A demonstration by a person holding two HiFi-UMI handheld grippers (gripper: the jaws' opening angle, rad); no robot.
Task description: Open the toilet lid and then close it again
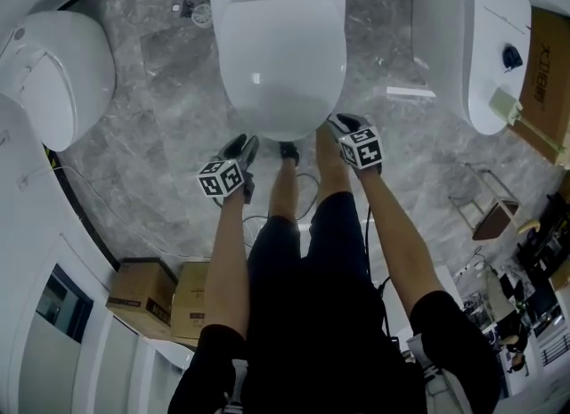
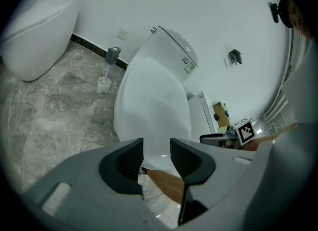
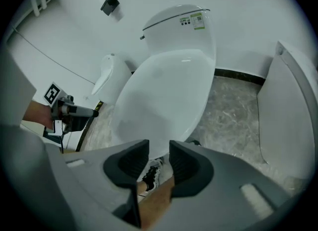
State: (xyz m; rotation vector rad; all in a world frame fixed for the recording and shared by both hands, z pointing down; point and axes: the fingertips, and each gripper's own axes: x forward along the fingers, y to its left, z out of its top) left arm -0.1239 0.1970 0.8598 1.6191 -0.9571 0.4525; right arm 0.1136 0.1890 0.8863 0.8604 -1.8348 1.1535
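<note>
A white toilet stands in front of me with its lid down flat. The lid fills the middle of the left gripper view, and in the right gripper view the lid lies below the tank. My left gripper hangs just off the lid's front left edge. My right gripper hangs at the front right edge. In each gripper view the jaws stand apart, left gripper and right gripper alike, with nothing between the pads. Neither touches the lid.
Another white toilet stands at the left and a third at the right, beside a cardboard box. Two more boxes sit on the marble floor at lower left. A toilet brush stands by the wall. The person's shoe is under the bowl's front.
</note>
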